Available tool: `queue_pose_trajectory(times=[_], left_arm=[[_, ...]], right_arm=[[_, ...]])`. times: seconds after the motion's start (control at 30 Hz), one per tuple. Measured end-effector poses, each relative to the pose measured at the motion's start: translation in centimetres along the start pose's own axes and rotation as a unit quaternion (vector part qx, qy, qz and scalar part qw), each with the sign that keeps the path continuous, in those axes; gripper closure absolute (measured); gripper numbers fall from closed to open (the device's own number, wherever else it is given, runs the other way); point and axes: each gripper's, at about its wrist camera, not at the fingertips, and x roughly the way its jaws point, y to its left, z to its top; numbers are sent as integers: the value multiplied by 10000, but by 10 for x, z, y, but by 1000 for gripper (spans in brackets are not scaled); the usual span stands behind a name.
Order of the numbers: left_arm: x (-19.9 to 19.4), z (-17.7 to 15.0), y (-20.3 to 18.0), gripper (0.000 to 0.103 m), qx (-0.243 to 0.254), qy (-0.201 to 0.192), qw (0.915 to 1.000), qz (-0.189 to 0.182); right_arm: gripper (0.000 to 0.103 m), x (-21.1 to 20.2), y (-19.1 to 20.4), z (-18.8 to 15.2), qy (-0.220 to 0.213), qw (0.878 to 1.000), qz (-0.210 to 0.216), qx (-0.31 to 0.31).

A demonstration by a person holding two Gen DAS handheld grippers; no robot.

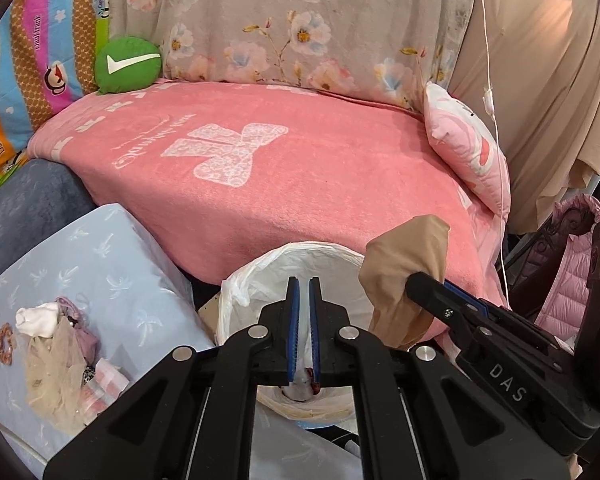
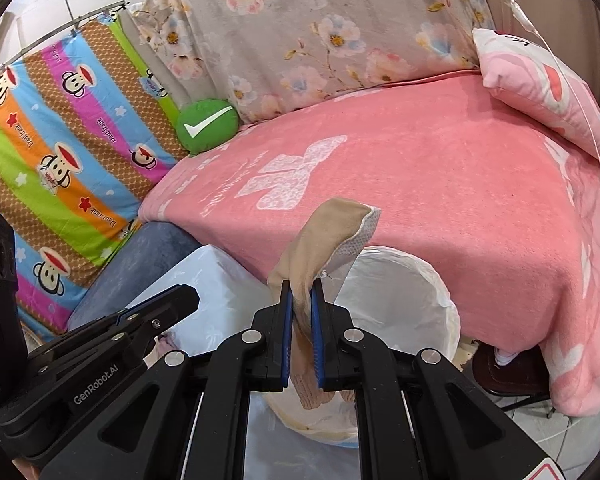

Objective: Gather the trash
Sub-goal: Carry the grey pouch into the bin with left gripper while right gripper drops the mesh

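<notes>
A white-lined trash bin (image 1: 332,280) stands against the pink bed, also in the right wrist view (image 2: 404,296). My right gripper (image 2: 301,286) is shut on a beige stocking (image 2: 320,236) and holds it over the bin's left rim; the stocking (image 1: 404,276) also shows in the left wrist view, clamped by the right gripper (image 1: 424,280). My left gripper (image 1: 304,282) is shut and empty above the bin; the left gripper (image 2: 188,296) also shows in the right wrist view. A pile of rubbish (image 1: 56,352), with white cloth, netting and a hair tie, lies on a light blue cushion (image 1: 100,264).
The pink blanket (image 1: 300,168) covers the bed behind the bin. A green check-mark cushion (image 1: 128,65) and a pink pillow (image 1: 472,148) lie on it. A floral sheet (image 1: 300,20) hangs behind. A pink jacket (image 1: 572,272) hangs on a chair at right.
</notes>
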Motion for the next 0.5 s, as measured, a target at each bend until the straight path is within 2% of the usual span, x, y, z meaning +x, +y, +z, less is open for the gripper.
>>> queue_pose_trajectory(times=[0.07,0.13,0.17,0.2,0.23,0.33,0.5], left_arm=[[4,0,0,91,-13,52,10000,54],[7,0,2,73,-67,66,9999,97],[7,0,3,67,-102,47,9998,135],[6,-1,5,54,-128,19,9997,186],[5,-1,5,45,-149,-16,9996,236],[3,-3,9,43,-180,-49,9994,290],[1,-4,17,43,-242,-70,9990,376]], right_arm=[[93,4,-1,1,21,10000,-23,3],[89,6,-2,1,25,10000,-65,-16],[89,6,-2,2,5,10000,-88,-18],[89,7,-2,2,6,9999,-104,-24],[87,7,-1,1,15,9999,-105,-22],[77,8,1,1,2,9999,-108,-16],[77,8,13,-3,44,9999,-60,-126]])
